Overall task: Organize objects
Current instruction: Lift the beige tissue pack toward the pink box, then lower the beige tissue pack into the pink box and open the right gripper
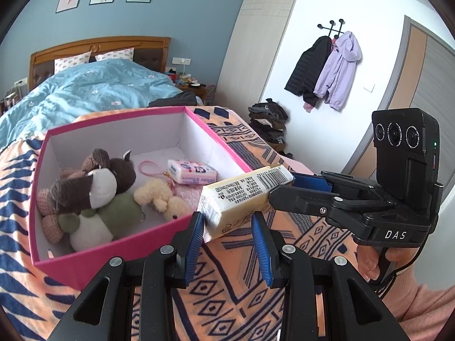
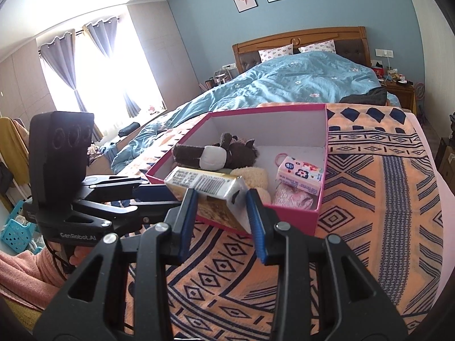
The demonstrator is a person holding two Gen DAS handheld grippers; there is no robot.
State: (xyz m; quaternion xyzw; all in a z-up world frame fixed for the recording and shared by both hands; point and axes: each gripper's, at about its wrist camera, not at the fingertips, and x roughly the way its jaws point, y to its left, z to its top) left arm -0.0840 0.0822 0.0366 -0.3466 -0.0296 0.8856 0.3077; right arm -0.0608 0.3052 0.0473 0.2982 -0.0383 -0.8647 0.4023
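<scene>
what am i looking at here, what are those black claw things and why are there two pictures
Those are two hand-held grabbers, not a robot: a person squeezes one in each hand. Each carries a camera looking along its jaws, so one picture comes from the left gripper and the other from the right gripper. Each view also shows the other grabber from the side. Both grip the same yellowish packet, one at each end, holding it above a patterned blanket, at the edge of a pink box. Inside the box lie soft toys and a small pink packet.
</scene>
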